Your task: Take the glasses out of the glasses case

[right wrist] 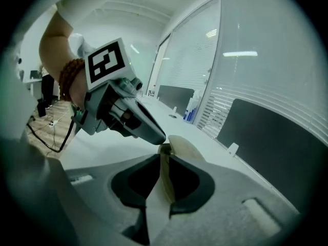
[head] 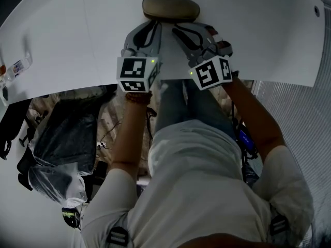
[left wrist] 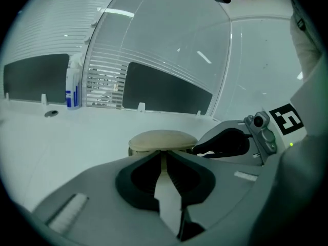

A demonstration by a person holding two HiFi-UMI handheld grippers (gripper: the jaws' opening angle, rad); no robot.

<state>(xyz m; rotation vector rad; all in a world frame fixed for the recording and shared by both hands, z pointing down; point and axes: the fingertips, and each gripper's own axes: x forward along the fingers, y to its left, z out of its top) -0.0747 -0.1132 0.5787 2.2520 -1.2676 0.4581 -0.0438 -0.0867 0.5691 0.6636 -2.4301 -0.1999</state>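
On the white table (head: 77, 40), well back from its near edge: 1 tan glasses case (head: 171, 8), lying flat and shut. Just in front of it, 2 grippers side by side, both tipped down toward it. Left gripper (head: 154, 25): jaws only a thin gap apart, tips right by the case, pinching nothing. Right gripper (head: 176, 31): jaws spread a little, a bit of the case showing in the gap, not squeezed.
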